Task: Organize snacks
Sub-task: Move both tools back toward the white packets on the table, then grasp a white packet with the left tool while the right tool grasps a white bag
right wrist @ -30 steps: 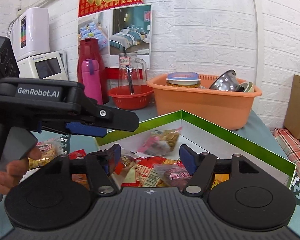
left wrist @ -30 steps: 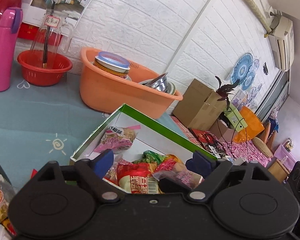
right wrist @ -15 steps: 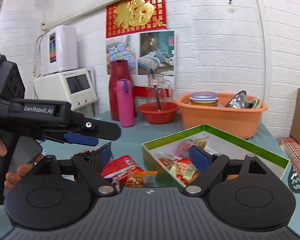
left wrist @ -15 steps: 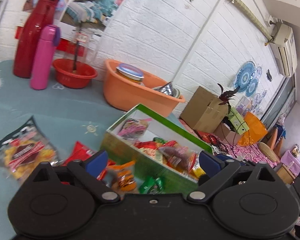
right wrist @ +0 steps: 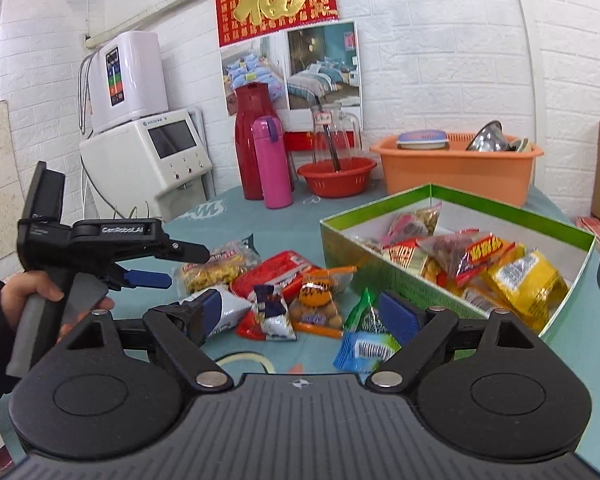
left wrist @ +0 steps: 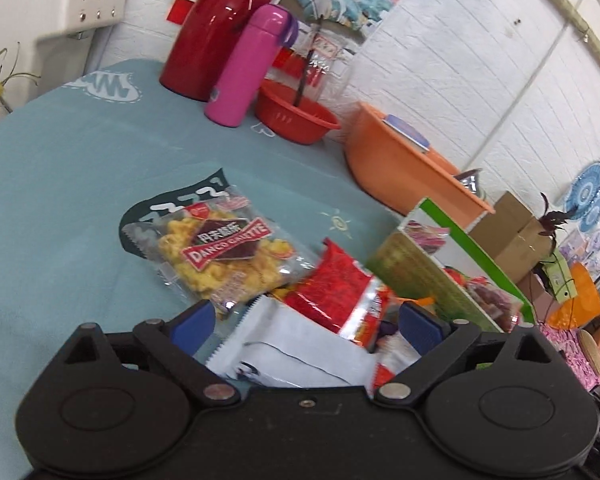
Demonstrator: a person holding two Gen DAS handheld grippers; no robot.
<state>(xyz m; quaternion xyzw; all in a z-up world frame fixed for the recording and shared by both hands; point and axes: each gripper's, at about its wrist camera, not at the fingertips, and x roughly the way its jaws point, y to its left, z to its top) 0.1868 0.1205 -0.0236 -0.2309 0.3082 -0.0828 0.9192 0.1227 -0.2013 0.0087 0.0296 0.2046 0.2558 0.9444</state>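
Holding several snack packets, the green box (right wrist: 455, 236) sat on the table (left wrist: 60, 184), with more packets (right wrist: 284, 292) loose just beside it. Both the left gripper (left wrist: 305, 322) and right gripper (right wrist: 305, 314) had jaws spread wide, gripping nothing. An orange tub (right wrist: 455, 172) behind held bowls.

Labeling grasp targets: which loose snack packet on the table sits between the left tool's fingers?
The white packet, sawtooth edge showing, lies between the open left tool. The red packet and yellow Danco Galette bag lie farther out.
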